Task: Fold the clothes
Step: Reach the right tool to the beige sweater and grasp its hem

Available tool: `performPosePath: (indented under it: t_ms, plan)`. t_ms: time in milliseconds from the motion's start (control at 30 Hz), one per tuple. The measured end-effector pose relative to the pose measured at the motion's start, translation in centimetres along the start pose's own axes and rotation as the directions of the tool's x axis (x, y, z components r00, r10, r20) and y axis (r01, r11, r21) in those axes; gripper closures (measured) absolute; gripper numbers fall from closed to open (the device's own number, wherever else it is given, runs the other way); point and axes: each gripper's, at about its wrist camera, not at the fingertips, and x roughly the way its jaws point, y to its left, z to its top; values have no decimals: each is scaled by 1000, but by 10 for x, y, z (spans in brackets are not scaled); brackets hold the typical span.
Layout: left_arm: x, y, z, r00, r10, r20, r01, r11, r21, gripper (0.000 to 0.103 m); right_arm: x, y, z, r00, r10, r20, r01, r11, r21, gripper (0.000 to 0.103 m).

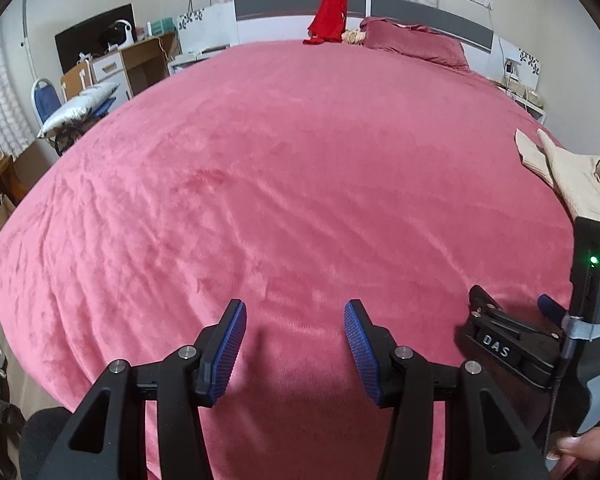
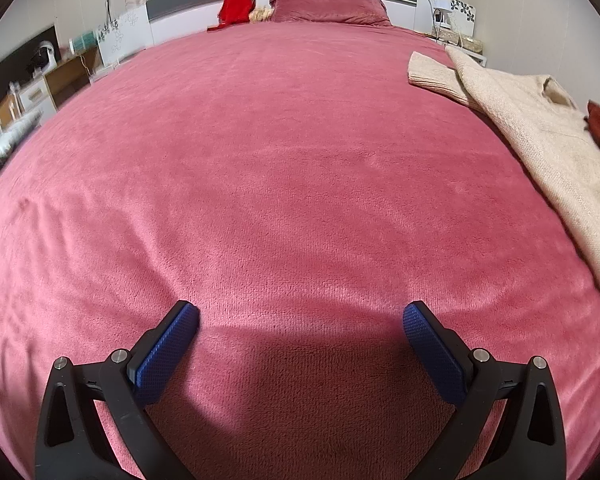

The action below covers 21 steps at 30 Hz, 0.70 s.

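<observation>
Bedspread [image 2: 260, 160], pink and plush, fills both views. Left gripper [image 1: 295, 344] hovers over it, fingers spread and empty. Right gripper [image 2: 300, 340], beside it, is likewise spread and empty. Cream sweater [image 2: 540, 140] lies far right, near the bed's edge. A careless tug could likely drag it off, or pinch the bedspread along with the knit.

Even indoor light, strong fisheye bending, soft shadow under the fingers [image 2: 432, 344].
</observation>
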Motion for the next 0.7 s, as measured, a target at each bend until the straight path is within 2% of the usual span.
performPosePath:
  t_ms: [100, 167, 233, 267, 333, 367, 400, 500, 567, 633, 700]
  plan:
    - [4, -2, 0, 1000, -10, -10, 10, 1000, 8, 51, 1, 8, 4, 999, -42, -9, 42, 999, -19, 0]
    - [6, -11, 1, 1000, -7, -12, 8, 999, 41, 51, 1, 1, 1, 1000, -4, -2, 4, 1000, 11, 0]
    - [7, -22, 2, 1000, -8, -22, 10, 997, 79, 51, 0, -9, 1, 999, 50, -7, -50, 998, 46, 0]
    - [7, -26, 3, 1000, -11, -28, 13, 995, 98, 51, 0, -13, 6, 996, 86, -37, -85, 996, 19, 0]
    - [5, -34, 5, 1000, -20, -17, 22, 992, 126, 51, -1, -20, 16, 983, 154, -101, -158, 987, -30, 0]
    - [4, -37, 4, 1000, -23, -9, 24, 991, 133, 51, -5, -33, 24, 970, 218, -105, -221, 975, -16, 0]
    - [2, -39, 3, 1000, -25, 0, 25, 990, 140, 51, -11, -48, 32, 966, 240, -91, -241, 971, 0, 0]
    - [4, -46, 0, 999, -47, -10, 48, 988, 144, 51, -35, -104, 67, 988, 157, -1, -157, 988, -11, 0]
    - [6, -51, -3, 998, -59, -25, 62, 988, 142, 51, -38, -138, 93, 996, 83, 25, -82, 995, -58, 0]
    - [8, -55, -7, 997, -65, -39, 70, 987, 146, 51, -27, -170, 120, 1000, -16, -1, 15, 994, -105, 0]
    - [11, -59, -10, 996, -71, -49, 77, 985, 154, 51, -2, -196, 139, 995, -36, -92, 23, 989, -148, 0]
